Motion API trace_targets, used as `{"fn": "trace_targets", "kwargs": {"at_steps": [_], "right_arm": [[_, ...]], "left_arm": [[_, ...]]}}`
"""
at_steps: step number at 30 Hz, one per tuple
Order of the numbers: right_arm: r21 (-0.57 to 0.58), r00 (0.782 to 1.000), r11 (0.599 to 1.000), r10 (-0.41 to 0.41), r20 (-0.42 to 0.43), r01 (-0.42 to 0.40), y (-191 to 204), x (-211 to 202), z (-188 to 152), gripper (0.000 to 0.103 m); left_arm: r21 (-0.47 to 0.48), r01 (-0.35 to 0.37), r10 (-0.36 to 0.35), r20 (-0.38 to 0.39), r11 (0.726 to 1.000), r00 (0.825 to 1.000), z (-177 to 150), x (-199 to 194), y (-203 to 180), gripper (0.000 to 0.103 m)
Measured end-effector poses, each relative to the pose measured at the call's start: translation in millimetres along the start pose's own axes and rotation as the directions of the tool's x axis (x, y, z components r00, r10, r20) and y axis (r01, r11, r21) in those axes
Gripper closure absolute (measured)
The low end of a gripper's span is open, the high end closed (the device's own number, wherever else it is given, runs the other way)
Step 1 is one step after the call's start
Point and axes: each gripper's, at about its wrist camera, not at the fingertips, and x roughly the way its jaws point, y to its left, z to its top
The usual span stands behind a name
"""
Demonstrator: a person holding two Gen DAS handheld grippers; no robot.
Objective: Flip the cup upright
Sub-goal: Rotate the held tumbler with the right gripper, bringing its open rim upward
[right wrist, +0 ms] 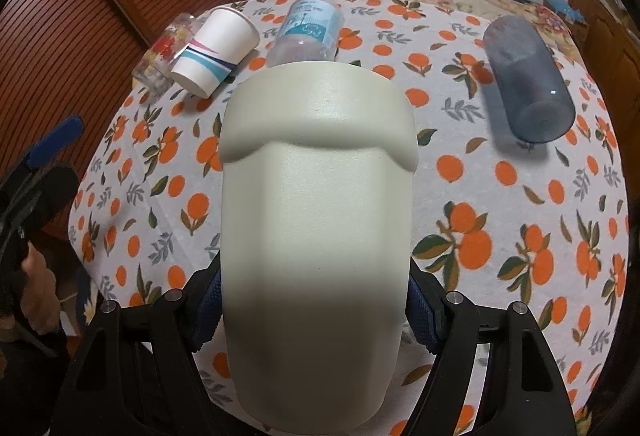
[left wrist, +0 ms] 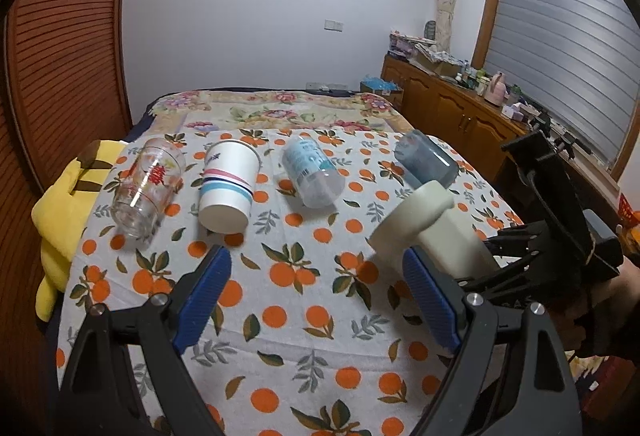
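Observation:
My right gripper (right wrist: 316, 316) is shut on a cream plastic cup (right wrist: 316, 220). It holds the cup tilted above the orange-print cloth (right wrist: 500, 196), wide rim end pointing away. The same cup (left wrist: 432, 224) shows at the right of the left wrist view, held by the right gripper (left wrist: 496, 256). My left gripper (left wrist: 316, 296) is open and empty over the cloth's near middle. Several cups lie on their sides in a row at the far side: a clear printed glass (left wrist: 146, 188), a white paper cup (left wrist: 228, 188), a clear cup with a blue label (left wrist: 312, 172) and a dark blue-grey tumbler (left wrist: 426, 158).
A yellow plush toy (left wrist: 60, 204) lies at the cloth's left edge. A floral bedspread (left wrist: 276, 108) stretches behind the cloth. A wooden cabinet (left wrist: 452, 108) with clutter stands at the right, and a slatted wooden door (left wrist: 60, 56) at the left.

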Motion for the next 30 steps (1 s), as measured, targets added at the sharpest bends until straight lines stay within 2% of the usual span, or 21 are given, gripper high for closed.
{"fn": "trace_targets", "kwargs": {"at_steps": [6,16,20,30], "right_arm": [[-0.014,1.000,1.000,-0.023,-0.005,0.023,5.6,9.0,-2.2,0.025],[-0.003,1.000,1.000,-0.017,-0.006,0.017,1.7,11.2,-2.2,0.025],[-0.009,0.999,1.000,-0.016,0.044,0.016,2.5,-2.2,-1.2,0.021],[-0.011,0.990,1.000,-0.021,0.141,0.023,-7.6,-51.8,-10.2,0.021]], "left_arm": [[-0.005,0.005,-0.005,0.004,1.000,1.000,0.3,-1.1,-3.3,0.015],[-0.024,0.005,-0.005,-0.001,1.000,1.000,1.8,-0.7,-4.9,0.015],[-0.034,0.004,-0.004,-0.007,0.999,1.000,3.1,1.7,-4.9,0.015],[-0.050,0.022,-0.024,-0.043,0.998,0.999,9.2,12.4,-17.6,0.015]]}}
